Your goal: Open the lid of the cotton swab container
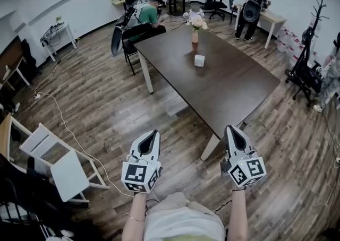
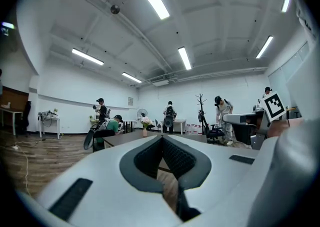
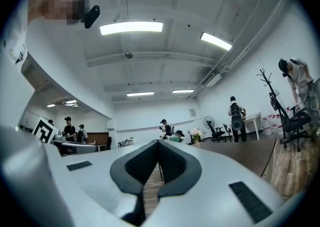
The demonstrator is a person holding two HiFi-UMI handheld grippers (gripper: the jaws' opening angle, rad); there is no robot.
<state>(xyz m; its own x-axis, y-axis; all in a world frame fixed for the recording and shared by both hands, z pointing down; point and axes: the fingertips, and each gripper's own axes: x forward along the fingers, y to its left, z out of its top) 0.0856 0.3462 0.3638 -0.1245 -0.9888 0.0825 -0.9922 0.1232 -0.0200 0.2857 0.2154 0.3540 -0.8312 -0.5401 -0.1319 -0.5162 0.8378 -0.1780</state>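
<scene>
Fingers [image 2: 177, 160] of left gripper [image 1: 154, 134] and right gripper [image 1: 231, 128] are clenched, empty. Container [image 1: 199, 60], distant on table [image 1: 234, 91], is probably light, rigid plastic; take hold at its top.

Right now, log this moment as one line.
stage: not started | left gripper: shut, empty | right gripper: shut, empty | small white cotton swab container: on dark brown table, untouched

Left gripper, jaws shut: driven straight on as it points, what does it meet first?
Likely the dark table, at its near edge; only wood floor lies between. Height is unclear: it might skim over the top.
</scene>
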